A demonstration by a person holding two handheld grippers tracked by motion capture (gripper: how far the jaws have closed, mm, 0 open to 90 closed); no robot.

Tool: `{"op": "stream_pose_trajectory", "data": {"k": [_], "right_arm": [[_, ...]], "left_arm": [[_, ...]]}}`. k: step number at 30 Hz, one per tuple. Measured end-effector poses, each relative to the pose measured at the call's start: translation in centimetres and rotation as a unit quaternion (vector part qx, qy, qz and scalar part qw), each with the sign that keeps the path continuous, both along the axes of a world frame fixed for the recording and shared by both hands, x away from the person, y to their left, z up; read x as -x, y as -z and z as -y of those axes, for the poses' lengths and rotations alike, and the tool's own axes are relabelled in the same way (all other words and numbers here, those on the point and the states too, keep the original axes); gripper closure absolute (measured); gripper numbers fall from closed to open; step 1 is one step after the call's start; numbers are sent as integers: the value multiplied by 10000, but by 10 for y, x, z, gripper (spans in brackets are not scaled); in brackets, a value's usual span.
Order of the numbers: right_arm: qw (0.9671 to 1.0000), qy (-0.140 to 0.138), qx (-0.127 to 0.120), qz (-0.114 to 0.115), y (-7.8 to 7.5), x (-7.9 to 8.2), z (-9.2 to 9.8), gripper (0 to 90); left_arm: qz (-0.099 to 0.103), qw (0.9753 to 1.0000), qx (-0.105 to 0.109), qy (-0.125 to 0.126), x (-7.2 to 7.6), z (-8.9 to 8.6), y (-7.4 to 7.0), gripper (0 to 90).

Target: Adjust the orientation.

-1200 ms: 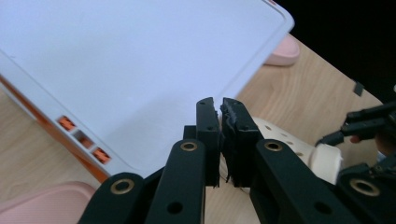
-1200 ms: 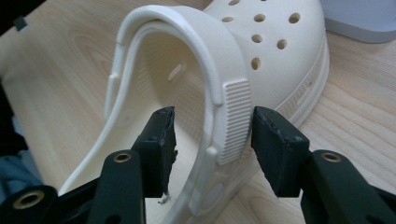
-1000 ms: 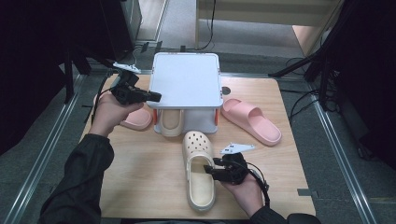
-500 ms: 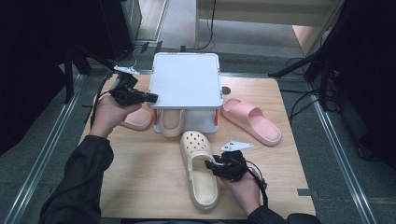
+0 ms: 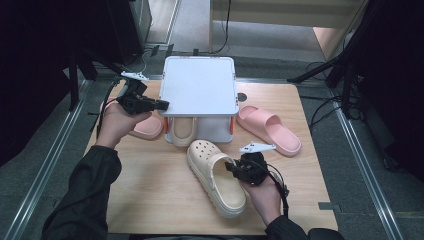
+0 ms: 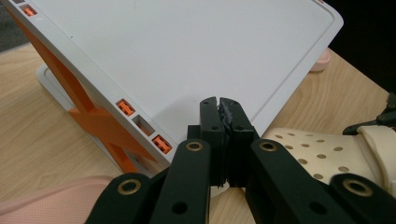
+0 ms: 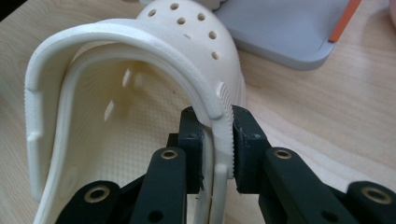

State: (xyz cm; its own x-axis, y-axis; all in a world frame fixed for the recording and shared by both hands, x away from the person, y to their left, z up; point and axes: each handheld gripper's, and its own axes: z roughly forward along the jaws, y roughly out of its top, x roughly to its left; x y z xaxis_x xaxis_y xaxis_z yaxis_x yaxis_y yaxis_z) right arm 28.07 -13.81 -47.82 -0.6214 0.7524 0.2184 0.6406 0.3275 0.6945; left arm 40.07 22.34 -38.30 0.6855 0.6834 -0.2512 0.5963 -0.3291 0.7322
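Right gripper (image 5: 235, 167) is clamping the side wall and strap of the cream clog (image 5: 215, 175), which is lying on the desk (image 5: 150, 200) just in front of the white shoe rack (image 5: 200, 92). Foam, likely light and squashy; the thick rim should be the best hold, as the thin wall would fold. Right gripper view is showing the jaws pinching rim and strap; high view isn't resolving that. Farther back, left gripper (image 6: 219, 105) is hovering over the rack's top, jaws together on nothing. Pink slide (image 5: 270, 129) is lying right of the rack.
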Motion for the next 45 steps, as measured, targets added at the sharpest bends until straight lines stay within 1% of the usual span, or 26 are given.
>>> {"op": "stream_pose_trajectory", "data": {"k": [5, 9, 13, 15, 17, 19, 23, 28, 31, 33, 35, 38, 40, 41, 43, 45], "right_arm": [[9997, 63, 115, 215, -11, -8, -2, 773], [9995, 162, 114, 244, -17, -17, 2, 773], [9990, 300, 134, 287, -22, -27, 9, 772], [9988, 357, 129, 314, -23, -33, 10, 772], [9986, 403, 148, 309, -23, -40, 9, 771], [9984, 422, 211, 308, -21, -47, 7, 771], [9978, 544, 241, 289, -17, -61, 1, 768], [9971, 703, 182, 247, -9, -75, -7, 760], [9962, 768, 223, 332, -7, -77, -14, 751], [9961, 787, 197, 359, -5, -78, -17, 732], [9964, 772, 147, 310, -3, -79, -19, 706], [9967, 750, 100, 279, -1, -80, -21, 693], [9975, 674, 37, 222, 0, -81, -21, 671], [9976, 649, 49, 224, -1, -80, -21, 661], [9982, 547, 35, 246, -1, -78, -20, 643], [9978, 538, 33, 384, -4, -73, -18, 622]], "left_arm": [[6, 10000, -9, -1, 0, 0, 0, 885], [41, 10000, -61, -2, 1, 1, 0, 884], [18, 10000, -13, -4, 1, 0, 0, 883], [27, 10000, -23, -13, 1, 1, 0, 883], [43, 10000, -67, -10, 1, 1, -1, 883], [44, 10000, -67, -16, 1, 2, -1, 883], [45, 10000, -58, 0, 1, 1, 0, 883], [49, 10000, -47, -5, 1, 1, 0, 883], [56, 10000, -55, -5, 1, 1, 0, 883], [57, 10000, -53, -8, 1, 1, 0, 882], [58, 10000, -65, -10, 2, 1, 0, 882], [59, 10000, -59, -11, 2, 1, 0, 879], [62, 10000, -70, -11, 2, 1, 0, 879], [60, 10000, -68, -7, 2, 1, 0, 878], [56, 10000, -58, -6, 2, 1, 0, 877], [56, 10000, -57, -7, 2, 1, 0, 877]]}}
